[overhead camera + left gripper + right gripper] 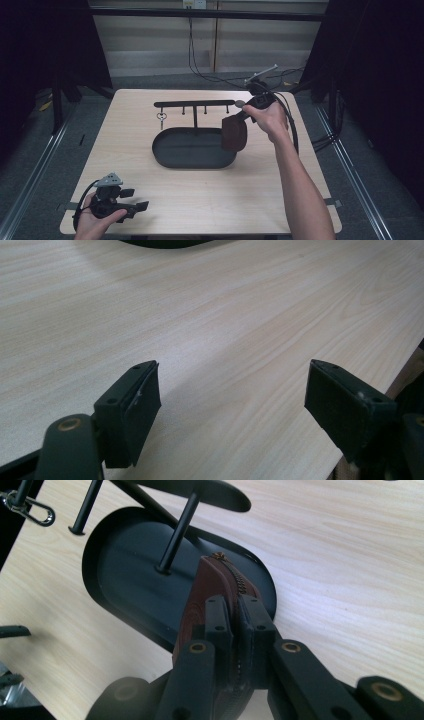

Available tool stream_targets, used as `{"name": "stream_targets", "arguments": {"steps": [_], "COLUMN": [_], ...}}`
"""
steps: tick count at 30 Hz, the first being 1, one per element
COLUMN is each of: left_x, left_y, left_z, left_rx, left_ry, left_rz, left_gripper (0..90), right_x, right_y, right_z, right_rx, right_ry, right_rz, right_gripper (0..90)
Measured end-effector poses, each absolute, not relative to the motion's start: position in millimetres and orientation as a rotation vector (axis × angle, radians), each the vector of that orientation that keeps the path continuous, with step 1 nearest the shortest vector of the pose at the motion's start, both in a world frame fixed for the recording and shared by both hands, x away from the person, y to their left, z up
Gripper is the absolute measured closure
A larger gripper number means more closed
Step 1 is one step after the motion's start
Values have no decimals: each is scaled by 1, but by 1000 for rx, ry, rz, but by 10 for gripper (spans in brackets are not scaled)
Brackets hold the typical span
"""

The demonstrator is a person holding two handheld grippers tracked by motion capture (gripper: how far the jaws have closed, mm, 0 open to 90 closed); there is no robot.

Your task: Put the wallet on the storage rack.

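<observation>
Pale wood-grain table [200,200] runs across the high view, and at its lower left a hand holds the left gripper [131,199] low over the near corner. In the left gripper view its two black jaws stand wide apart over bare tabletop [225,315], nothing between them.

Toward the middle of the frame lies a black oval tray [175,147] with a thin post rising from its far side to a horizontal bar [195,104] fitted with small pegs. A metal key ring [161,117] hangs from the bar's left end.

At the tray's right end, right of centre in the high view, the right gripper [239,118] holds a dark brown leather zip pouch [234,134], which hangs down over the tray's rim. In the right gripper view the jaws are pinched on the pouch [210,590] along its edge; its brass-toned zipper teeth run up between them, and stitched rings show on the reddish-brown side. The tray [125,575] lies beyond the pouch there.

At the upper edge, cables [200,70] trail off the table's far side.
</observation>
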State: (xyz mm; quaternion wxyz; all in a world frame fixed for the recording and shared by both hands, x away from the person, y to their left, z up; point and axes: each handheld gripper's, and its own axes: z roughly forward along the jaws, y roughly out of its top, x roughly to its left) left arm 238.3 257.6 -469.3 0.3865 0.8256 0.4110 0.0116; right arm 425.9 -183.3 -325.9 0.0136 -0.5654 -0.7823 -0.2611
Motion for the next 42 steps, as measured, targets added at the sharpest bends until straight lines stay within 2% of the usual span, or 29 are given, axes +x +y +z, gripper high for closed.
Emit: {"name": "stream_targets", "arguments": {"steps": [12, 42], "left_x": [239, 240], "left_y": [258, 259], "left_z": [-468, -468], "left_rx": [2097, 2093], "left_ry": [1045, 1044], "left_rz": [36, 33], "left_gripper": [220, 220], "right_x": [433, 439], "right_y": [-178, -167], "right_z": [-341, -419], "right_rx": [-1807, -1857], "right_ry": [-2337, -2190], "right_rz": [-945, -1023], "right_gripper": [846, 847]}}
